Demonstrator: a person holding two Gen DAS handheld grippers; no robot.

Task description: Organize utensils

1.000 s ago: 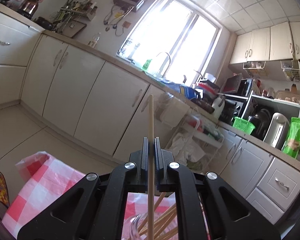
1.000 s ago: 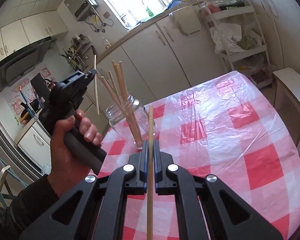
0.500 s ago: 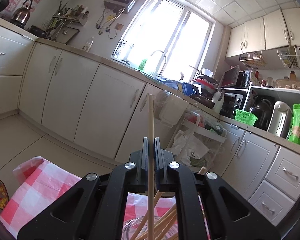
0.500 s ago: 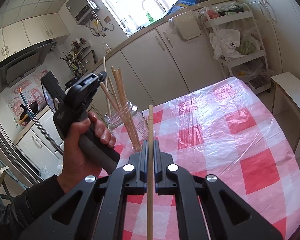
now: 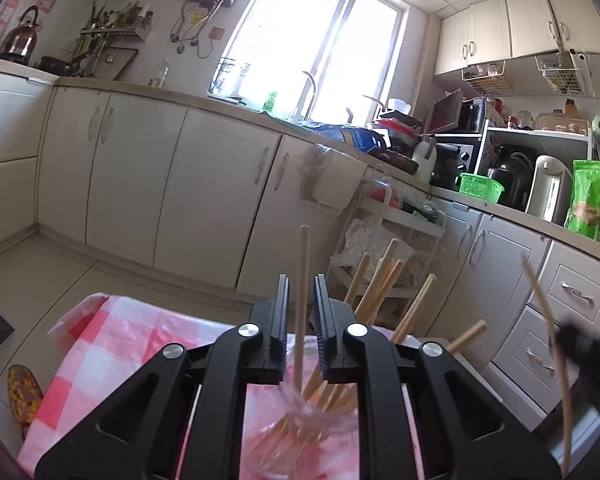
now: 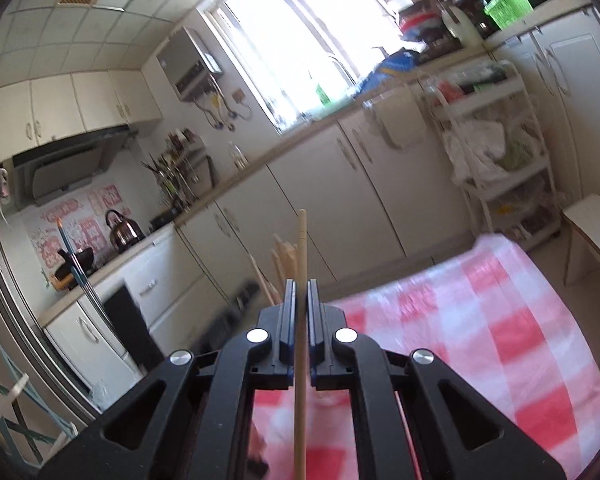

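In the left wrist view my left gripper [image 5: 302, 292] is open, its jaws apart around a wooden chopstick [image 5: 302, 280] that stands free between them and reaches down into a clear glass jar [image 5: 320, 428]. Several more chopsticks [image 5: 380, 280] lean in the jar. At the right edge the right gripper [image 5: 580, 340] shows, blurred, with a chopstick [image 5: 548, 328]. In the right wrist view my right gripper [image 6: 299, 292] is shut on a wooden chopstick [image 6: 301, 264] that stands upright. The tops of the jar's chopsticks [image 6: 282, 258] show just behind it.
The jar stands on a table with a red and white checked cloth [image 5: 112, 344], also in the right wrist view [image 6: 500, 320]. Cream kitchen cabinets [image 5: 204, 192] and a white trolley [image 6: 500, 184] stand beyond. A stool [image 6: 596, 232] is at the right.
My left gripper has opened and let its chopstick drop into the jar. My right gripper with its chopstick has swung up and toward the jar; the view is blurred.
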